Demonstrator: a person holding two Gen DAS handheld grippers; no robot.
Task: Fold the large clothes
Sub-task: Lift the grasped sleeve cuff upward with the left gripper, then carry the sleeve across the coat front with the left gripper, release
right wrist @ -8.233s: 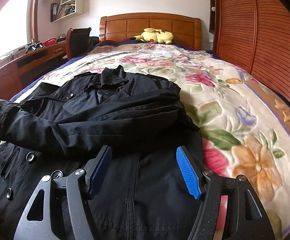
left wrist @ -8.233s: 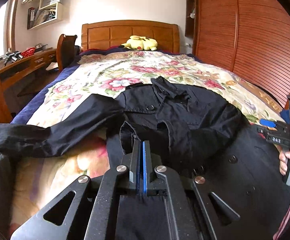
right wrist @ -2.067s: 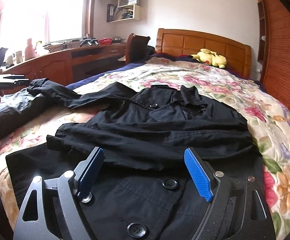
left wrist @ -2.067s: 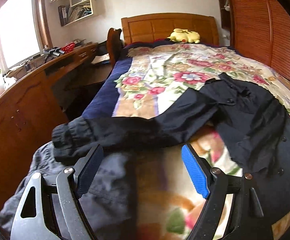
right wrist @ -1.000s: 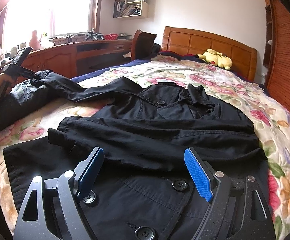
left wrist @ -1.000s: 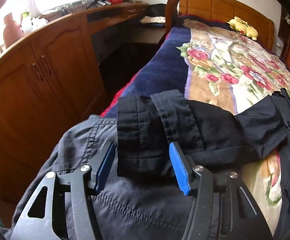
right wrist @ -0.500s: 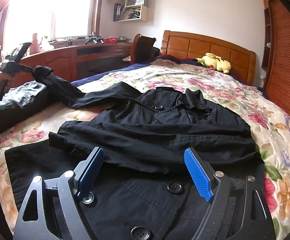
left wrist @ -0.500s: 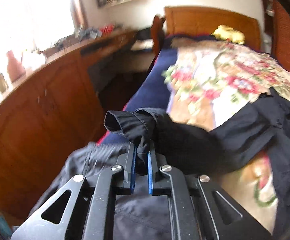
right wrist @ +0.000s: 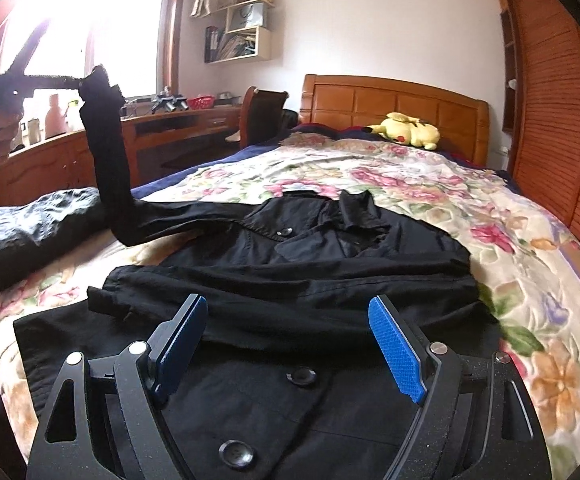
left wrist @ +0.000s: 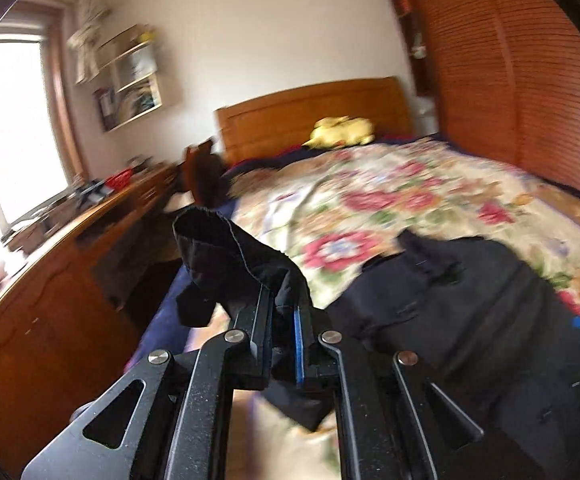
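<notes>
1. On the flowered bed [right wrist: 430, 200], a black coat [right wrist: 330, 264] is lying spread out.
2. Above its edge, the left gripper [left wrist: 280, 312] is pinching the coat's sleeve cuff [left wrist: 226, 252], holding it raised.
3. Over the coat's buttoned front, the right gripper [right wrist: 286, 340] is hovering with jaws wide, gripping nothing.

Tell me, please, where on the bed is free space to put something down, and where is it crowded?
The widest bare patch of floral bedspread lies between the black coat collar and the yellow plush toy. A strip runs along the coat's right edge, toward the wooden wardrobe. The near left corner is crowded: the grey garment and the lifted sleeve.
</notes>
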